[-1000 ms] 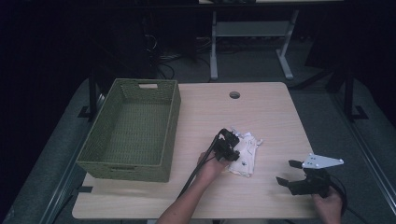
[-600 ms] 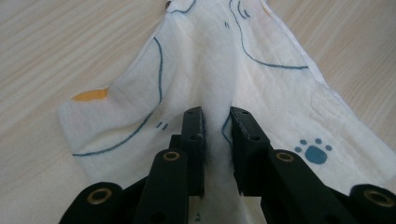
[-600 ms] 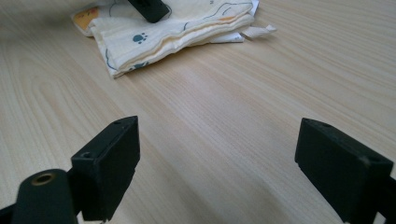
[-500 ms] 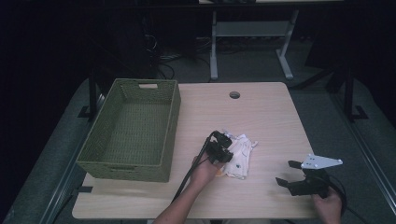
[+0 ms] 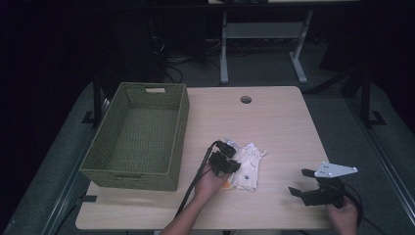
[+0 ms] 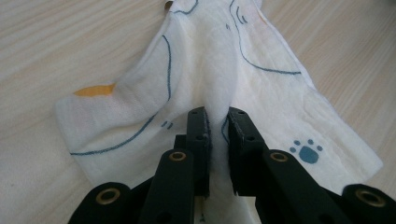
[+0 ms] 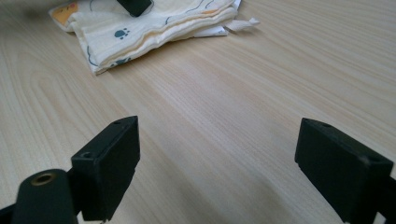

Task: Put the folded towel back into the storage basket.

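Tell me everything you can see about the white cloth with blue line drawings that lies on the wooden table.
The white cloth with blue line drawings looks like thin, soft fabric, cream-white, printed with curved blue lines, a blue paw print and an orange patch. It lies crumpled and partly folded on the light wooden table, to the right of the green woven basket. The left gripper has just closed its black jaws on a raised ridge of the cloth and pinches it. The cloth's edges rest on the tabletop.

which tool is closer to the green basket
Left. The left tool, pinching the white cloth, sits just right of the green wicker basket; the right tool rests open at the table's far right edge.
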The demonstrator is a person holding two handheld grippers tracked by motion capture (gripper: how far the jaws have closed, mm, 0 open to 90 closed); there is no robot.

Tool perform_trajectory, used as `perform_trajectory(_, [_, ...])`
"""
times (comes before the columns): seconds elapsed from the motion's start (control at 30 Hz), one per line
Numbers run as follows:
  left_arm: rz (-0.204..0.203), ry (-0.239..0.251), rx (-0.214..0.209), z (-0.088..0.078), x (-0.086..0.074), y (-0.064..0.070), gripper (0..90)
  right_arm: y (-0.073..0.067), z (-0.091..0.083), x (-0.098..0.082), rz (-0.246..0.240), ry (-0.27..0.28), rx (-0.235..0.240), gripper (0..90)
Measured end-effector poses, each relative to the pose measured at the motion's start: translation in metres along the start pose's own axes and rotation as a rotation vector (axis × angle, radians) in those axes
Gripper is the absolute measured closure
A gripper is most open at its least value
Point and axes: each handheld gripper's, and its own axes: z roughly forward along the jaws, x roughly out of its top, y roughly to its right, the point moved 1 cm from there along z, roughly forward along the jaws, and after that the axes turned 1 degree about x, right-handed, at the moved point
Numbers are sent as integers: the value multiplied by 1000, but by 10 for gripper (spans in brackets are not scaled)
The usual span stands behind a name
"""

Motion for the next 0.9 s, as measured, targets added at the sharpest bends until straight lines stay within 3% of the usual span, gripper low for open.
perform_trajectory(0.27, [-69, 29, -57, -3, -7, -6, 817, -1, 0, 0, -1, -6, 1, 136])
perform_trajectory(0.57, [-95, 48, -91, -6, -9, -9, 823, -2, 1, 0, -5, -10, 1, 136])
perform_trajectory(0.77, [-115, 77, -134, -16, -8, -11, 825, -3, 0, 0, -2, -11, 1, 136])
perform_trajectory(0.9, [-119, 90, -142, -22, -7, -11, 826, -3, 1, 0, -3, -13, 0, 136])
